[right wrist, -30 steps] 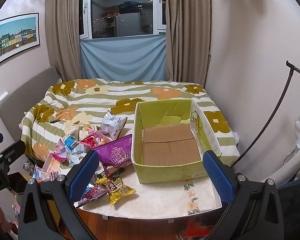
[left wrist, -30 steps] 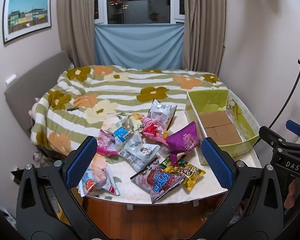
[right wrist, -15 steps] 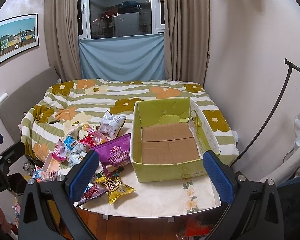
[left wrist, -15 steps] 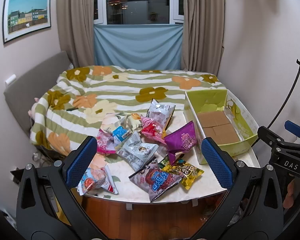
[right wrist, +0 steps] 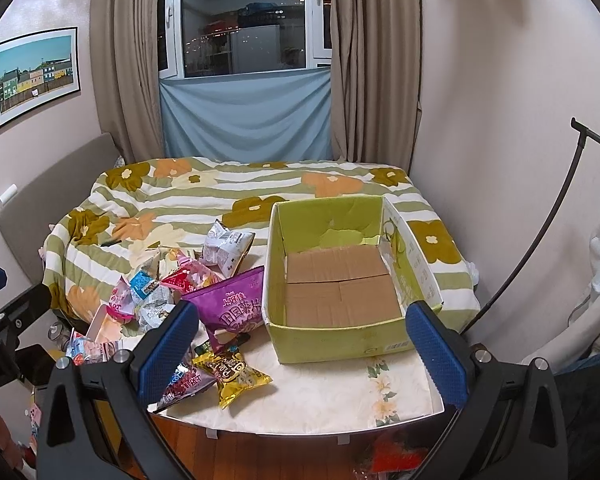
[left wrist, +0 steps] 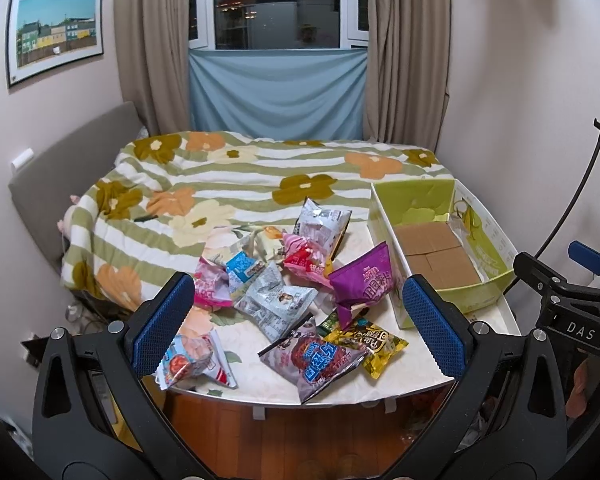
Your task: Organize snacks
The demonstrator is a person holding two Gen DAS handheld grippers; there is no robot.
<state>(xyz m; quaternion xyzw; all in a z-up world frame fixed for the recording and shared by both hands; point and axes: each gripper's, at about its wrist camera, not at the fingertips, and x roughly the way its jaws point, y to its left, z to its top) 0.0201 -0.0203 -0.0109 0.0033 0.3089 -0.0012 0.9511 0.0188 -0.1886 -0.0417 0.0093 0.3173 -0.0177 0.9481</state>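
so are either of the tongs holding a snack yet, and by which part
Nothing is held. The left tongs and right tongs are both open and empty above the table edge, with the snack packets loose on the table.

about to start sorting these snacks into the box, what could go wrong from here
The red-and-white packet and the blue-lettered packet lie at the table's near edge; a nudge could drop them to the floor. The snacks overlap in a heap, so closing on the purple bag may drag neighbours. The green box looks light and might slide if bumped.
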